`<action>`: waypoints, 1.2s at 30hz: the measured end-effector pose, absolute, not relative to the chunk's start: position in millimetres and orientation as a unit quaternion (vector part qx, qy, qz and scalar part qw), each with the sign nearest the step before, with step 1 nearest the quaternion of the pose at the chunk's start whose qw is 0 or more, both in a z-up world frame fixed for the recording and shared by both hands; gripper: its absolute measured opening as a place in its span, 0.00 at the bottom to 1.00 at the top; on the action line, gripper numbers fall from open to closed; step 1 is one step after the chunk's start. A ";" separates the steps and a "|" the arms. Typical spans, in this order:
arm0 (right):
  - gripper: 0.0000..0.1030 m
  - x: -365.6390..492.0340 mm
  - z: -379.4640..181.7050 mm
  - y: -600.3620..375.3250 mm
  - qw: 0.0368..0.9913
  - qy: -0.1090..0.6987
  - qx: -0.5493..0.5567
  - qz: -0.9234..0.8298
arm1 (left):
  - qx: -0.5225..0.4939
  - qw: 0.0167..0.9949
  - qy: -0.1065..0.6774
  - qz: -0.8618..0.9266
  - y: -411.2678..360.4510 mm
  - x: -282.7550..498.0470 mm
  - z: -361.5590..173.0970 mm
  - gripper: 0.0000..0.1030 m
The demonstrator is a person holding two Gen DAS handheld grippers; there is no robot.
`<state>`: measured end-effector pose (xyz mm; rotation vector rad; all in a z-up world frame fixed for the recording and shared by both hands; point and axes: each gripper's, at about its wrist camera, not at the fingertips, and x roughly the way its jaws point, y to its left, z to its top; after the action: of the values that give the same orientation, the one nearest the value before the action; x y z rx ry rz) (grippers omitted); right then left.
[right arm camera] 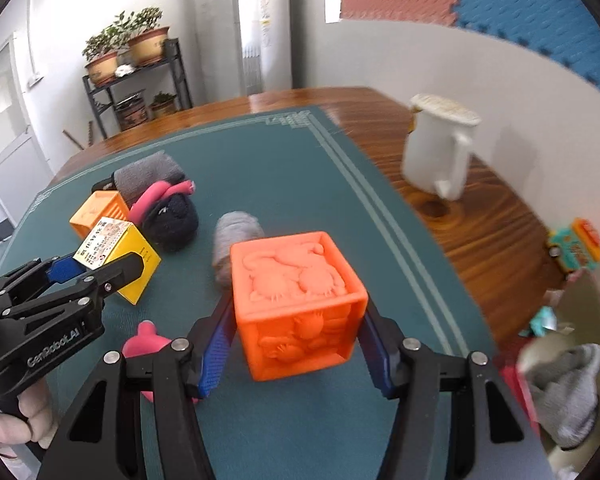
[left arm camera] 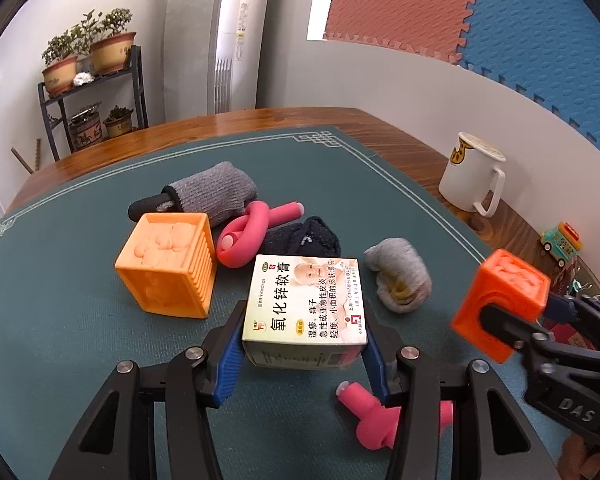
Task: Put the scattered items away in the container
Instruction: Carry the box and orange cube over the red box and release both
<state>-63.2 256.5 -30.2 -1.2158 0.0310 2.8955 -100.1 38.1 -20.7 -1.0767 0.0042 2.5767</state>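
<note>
Gripping medicine box (left arm camera: 306,308), socks (left arm camera: 400,280) beyond

Your medicine box (left arm camera: 305,307) sits pinched, lifted off the green mat | bright orange cube (right arm camera: 299,302) clamped, raised at your right | paler orange cube (left arm camera: 168,263) resting tilted on mat | grey sock (left arm camera: 400,280), black sock (left arm camera: 306,237), pink roller (left arm camera: 246,236) clustered beyond

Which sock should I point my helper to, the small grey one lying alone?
On the green mat, look right of the medicine box held in the left gripper. The balled grey sock lies there alone, showing a yellow patch, unlike the black sock beside the pink foam twist.
</note>
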 end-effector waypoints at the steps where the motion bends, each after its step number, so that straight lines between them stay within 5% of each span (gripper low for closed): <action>1: 0.60 -59.1 -26.8 258.0 0.006 0.008 -0.383 0.924 | -0.378 0.175 0.002 0.909 38.6 -98.6 -19.3 0.51; 21: 0.60 44.1 23.2 332.0 0.111 0.047 -0.307 0.944 | -0.334 0.240 0.033 0.911 78.1 -38.6 16.9 0.51; 36: 0.60 108.4 11.7 419.0 0.178 0.107 -0.285 0.936 | -0.331 0.313 0.059 0.888 179.3 19.6 36.6 0.51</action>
<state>108.4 419.0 11.7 -0.8062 0.3020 2.6475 19.6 179.3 36.6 -0.8724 0.1544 2.3432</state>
